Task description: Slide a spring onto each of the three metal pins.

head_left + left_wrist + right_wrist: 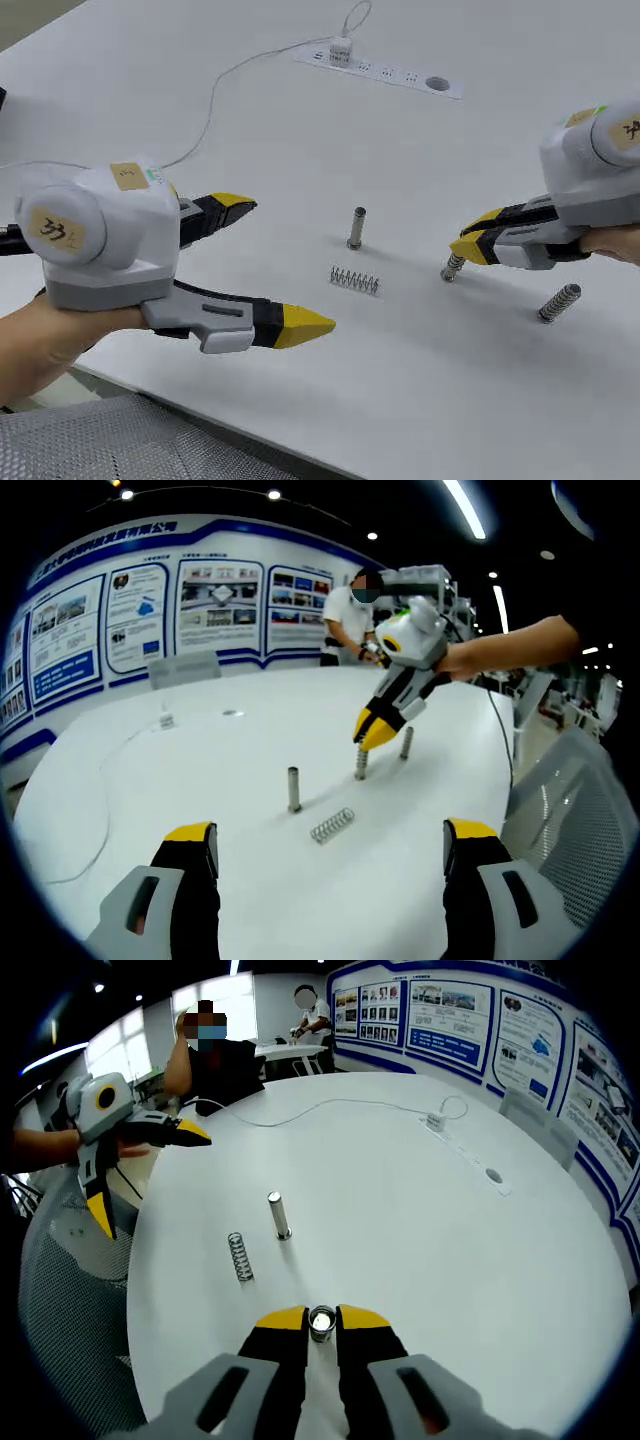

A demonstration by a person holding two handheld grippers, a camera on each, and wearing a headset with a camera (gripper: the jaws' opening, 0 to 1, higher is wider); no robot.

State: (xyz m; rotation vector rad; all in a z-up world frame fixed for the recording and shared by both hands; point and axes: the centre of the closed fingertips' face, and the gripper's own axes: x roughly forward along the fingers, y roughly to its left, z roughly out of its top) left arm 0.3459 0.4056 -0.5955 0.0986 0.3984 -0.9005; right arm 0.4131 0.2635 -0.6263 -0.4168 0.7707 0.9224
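— Where do your fingers stand?

— My left gripper [285,262] hangs over the near edge of the worktop [300,120], fingers spread wide and holding nothing. To its right the bare pin [356,228] stands upright. The loose spring [355,280] lies flat just beside it, on the near-edge side.

— And the right?

— My right gripper [466,248] has its fingers closed on the top of a sprung pin [453,268]. The second sprung pin [559,303] sits nearer the right edge.

— How will that spring handle?

— Light and squashy, I'd say, and likely to roll or flick away. I'd pinch it gently across the middle coils and leave one end free for the pin.
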